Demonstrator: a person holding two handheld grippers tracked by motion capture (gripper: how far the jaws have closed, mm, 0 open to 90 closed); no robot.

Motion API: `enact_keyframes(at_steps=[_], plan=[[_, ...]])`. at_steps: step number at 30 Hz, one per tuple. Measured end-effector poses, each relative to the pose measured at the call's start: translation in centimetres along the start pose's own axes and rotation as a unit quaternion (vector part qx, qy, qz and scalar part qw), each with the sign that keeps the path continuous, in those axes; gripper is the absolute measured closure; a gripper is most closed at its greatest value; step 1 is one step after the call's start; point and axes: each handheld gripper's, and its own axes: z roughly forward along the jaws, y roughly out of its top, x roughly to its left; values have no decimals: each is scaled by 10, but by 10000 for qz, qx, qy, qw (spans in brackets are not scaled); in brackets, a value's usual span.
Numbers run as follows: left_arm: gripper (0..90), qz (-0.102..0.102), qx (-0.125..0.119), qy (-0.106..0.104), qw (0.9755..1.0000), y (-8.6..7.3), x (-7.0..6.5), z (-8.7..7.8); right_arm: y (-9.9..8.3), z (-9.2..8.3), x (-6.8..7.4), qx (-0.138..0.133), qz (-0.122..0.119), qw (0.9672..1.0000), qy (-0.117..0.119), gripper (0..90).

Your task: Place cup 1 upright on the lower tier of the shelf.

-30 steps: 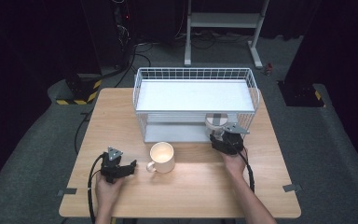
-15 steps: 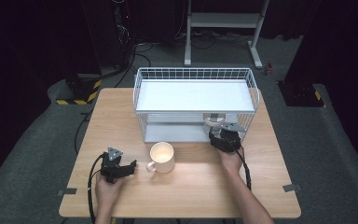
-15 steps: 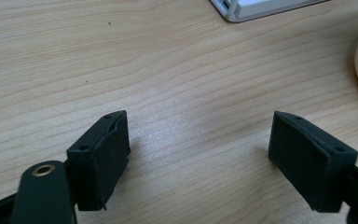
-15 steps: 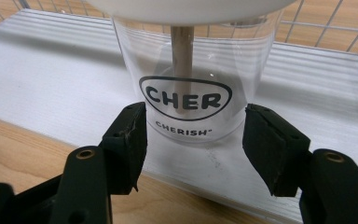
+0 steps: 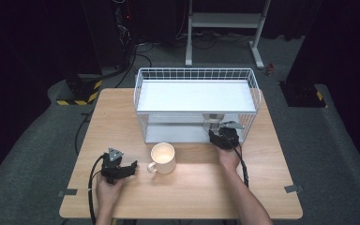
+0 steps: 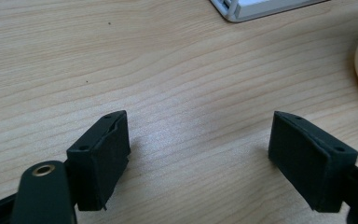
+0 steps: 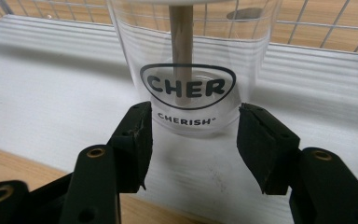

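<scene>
Clear cup (image 7: 193, 70), printed "CHERISH" and cut off at the top in the right gripper view, is stood on the lower shelf of the white wire rack (image 5: 194, 75) and pinched by the just-closed right gripper (image 7: 193, 140), while the left gripper (image 6: 198, 154) is rested spread on the desk (image 5: 192, 187).

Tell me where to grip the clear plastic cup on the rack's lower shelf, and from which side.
Grip the clear plastic cup with black lettering low on its round wall, coming level from the open front of the white wire rack, since the shelf above blocks a top approach. The right gripper already flanks its base there; whether the pads press is unclear.
</scene>
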Motion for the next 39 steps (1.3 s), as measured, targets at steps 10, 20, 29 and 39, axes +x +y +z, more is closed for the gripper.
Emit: enact_keyframes(at_steps=[10, 20, 29, 39], plan=[[207, 2, -1, 1, 10000, 0, 0, 0, 9, 10, 3, 37, -15, 9999, -163, 508], [207, 1, 0, 1, 10000, 0, 0, 0, 7, 11, 0, 128, 24, 9997, -200, 518], [207, -5, 3, -4, 10000, 0, 0, 0, 8, -2, -7, -16, 3, 10000, -10, 431], [207, -23, -20, 3, 10000, 0, 0, 0, 2, -11, -14, 12, 9, 9999, 121, 390]])
